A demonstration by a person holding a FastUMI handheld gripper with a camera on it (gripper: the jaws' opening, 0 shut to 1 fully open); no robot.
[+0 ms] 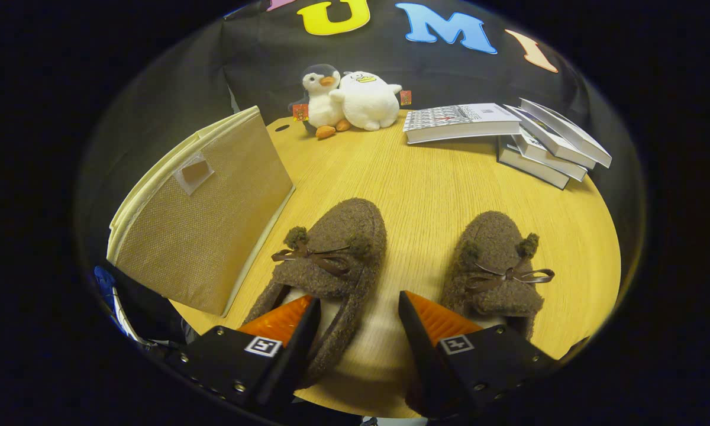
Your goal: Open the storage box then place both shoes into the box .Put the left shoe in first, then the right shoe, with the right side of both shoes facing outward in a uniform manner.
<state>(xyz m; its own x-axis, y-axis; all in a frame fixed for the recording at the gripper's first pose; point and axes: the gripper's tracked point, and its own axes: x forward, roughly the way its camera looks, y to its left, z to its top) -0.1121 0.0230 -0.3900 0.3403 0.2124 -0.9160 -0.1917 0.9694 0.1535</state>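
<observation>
I have the gripper [355, 322] spread wide, nothing between its fingers but bare table [438, 177]. One finger sits over the heel opening of the left shoe [331, 254], the other over the heel of the right shoe [497, 266]; I cannot tell whether either finger touches the fleece.

Both shoes are fuzzy brown slippers with a ribbon bow and pompoms, lying side by side with toes pointing away from me and a gap of table between them. That heel-toward-me layout looks meant for an easy grab at the heel rim, I judge.

The storage box [207, 213] is a beige fabric one, standing just beside the left shoe, on the outer side of it. A broad woven panel faces me with a small pull tab [194, 171] on it; it looks closed still, so opening it comes first as I read the task. The tab is probably where to pinch.

Beyond the shoes, at the far edge of the table, sit a plush penguin [322, 97] and a white plush duck [367, 100], touching, each with a small red tag too tiny to read. Near them lies a stack of books [509, 133], fanned out; the cover print is too small to make out.
</observation>
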